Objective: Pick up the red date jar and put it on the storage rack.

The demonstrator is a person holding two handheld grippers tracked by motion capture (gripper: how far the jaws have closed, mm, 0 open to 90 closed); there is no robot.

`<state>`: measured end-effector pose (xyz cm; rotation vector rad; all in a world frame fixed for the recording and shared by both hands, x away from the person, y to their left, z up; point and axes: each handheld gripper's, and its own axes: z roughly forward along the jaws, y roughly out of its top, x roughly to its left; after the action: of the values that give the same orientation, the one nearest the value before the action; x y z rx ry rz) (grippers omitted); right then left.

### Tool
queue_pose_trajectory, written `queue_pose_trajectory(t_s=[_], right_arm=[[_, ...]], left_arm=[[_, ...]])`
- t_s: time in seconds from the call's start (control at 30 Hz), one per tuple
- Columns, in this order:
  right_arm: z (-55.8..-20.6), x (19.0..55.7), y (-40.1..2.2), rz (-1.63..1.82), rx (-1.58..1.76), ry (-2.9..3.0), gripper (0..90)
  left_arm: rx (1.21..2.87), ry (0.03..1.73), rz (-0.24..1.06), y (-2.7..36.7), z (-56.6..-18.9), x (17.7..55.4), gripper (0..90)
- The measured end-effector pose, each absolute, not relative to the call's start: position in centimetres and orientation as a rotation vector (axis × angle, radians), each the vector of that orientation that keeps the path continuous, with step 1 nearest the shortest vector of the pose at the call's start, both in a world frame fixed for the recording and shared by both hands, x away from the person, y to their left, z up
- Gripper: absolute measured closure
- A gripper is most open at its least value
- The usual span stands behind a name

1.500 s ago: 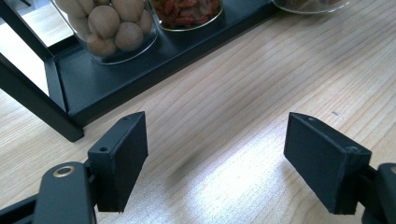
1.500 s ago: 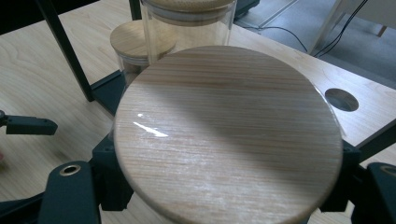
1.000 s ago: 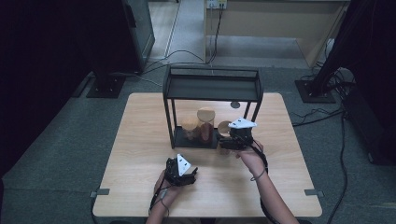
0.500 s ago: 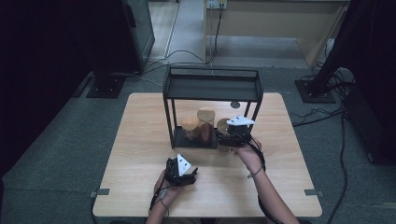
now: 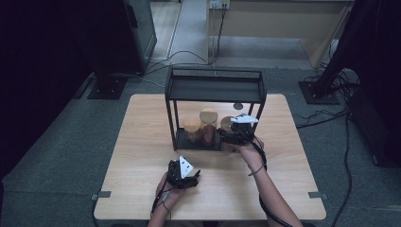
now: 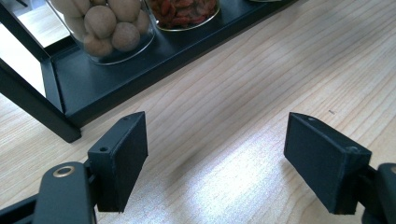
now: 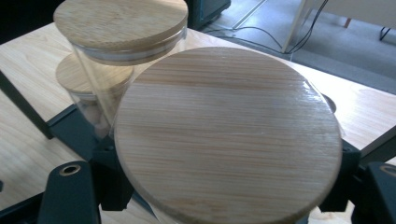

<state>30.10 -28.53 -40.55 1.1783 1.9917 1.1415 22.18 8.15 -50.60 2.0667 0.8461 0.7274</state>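
A black two-level rack (image 5: 215, 88) stands on the wooden table (image 5: 142, 142). Three glass jars with wooden lids sit on its bottom tray (image 6: 116, 79): a short jar of round nuts (image 5: 193, 128) (image 6: 102, 28), a taller jar of red dried fruit (image 5: 208, 124) (image 6: 184, 11), and a right-hand jar (image 5: 228, 124). My right gripper (image 5: 230, 137) (image 7: 224, 186) is shut on that right jar, whose round lid (image 7: 229, 135) lies between its jaws. My left gripper (image 5: 187, 176) (image 6: 215, 158) rests low over the table in front of the rack, open, with bare wood between its jaws.
The rack's top shelf (image 5: 215, 94) overhangs the jars, with black posts (image 5: 169, 123) at the corners. A small dark disc (image 5: 238, 106) lies on the table behind the rack. Cables (image 5: 331, 113) run across the grey floor to the right.
My right gripper has edged slightly away from the person, toward the rack. My left gripper has not moved.
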Motion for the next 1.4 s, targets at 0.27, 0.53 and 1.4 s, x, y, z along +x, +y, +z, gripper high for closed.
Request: queue_pose_trajectory(t_s=[0.27,0.53,1.4], right_arm=[[-40.5,30.5,-28.2,1.125,1.179,1.984,24.9],[-41.0,30.6,-28.1,1.148,1.227,1.939,24.9],[-41.6,29.4,-26.7,1.134,1.267,1.869,20.2]], left_arm=[[2.066,0.847,0.726,8.2,-50.6,22.2,21.7],[2.067,0.846,0.727,8.1,-50.6,22.2,21.7],[2.065,0.849,0.73,8.1,-50.6,22.1,21.7]])
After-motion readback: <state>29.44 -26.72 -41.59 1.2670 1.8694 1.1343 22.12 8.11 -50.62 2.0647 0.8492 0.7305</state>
